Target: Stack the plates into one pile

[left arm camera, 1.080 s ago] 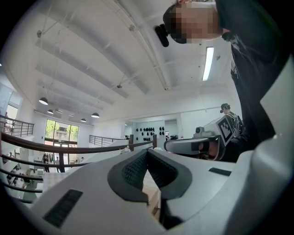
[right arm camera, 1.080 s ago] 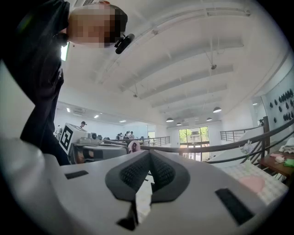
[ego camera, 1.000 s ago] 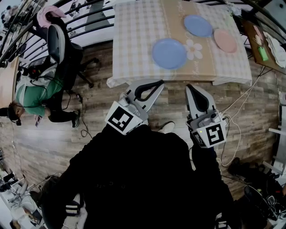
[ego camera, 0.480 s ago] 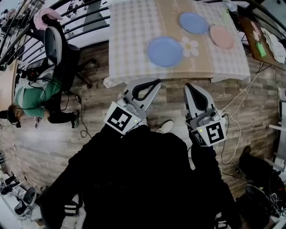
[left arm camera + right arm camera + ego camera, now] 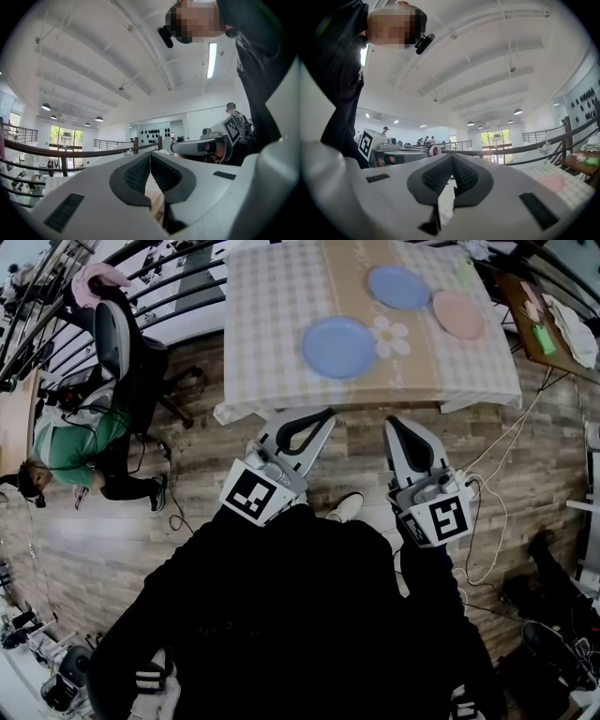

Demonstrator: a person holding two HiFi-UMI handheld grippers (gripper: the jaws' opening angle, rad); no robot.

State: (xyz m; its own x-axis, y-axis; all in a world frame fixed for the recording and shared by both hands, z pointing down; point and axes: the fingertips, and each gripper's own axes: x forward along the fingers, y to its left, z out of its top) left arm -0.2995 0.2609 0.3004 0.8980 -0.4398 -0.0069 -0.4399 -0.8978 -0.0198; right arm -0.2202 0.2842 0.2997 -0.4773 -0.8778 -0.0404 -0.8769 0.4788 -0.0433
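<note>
Checked tablecloth [image 5: 272, 315] carries three round plates [image 5: 338, 346]; left tool [image 5: 328, 413] and right tool [image 5: 392, 422] are pinched together, empty.

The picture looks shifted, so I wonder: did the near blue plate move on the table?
No. The near blue plate sits right beside the daisy print, on its left, just as before; only the camera shifted.
</note>
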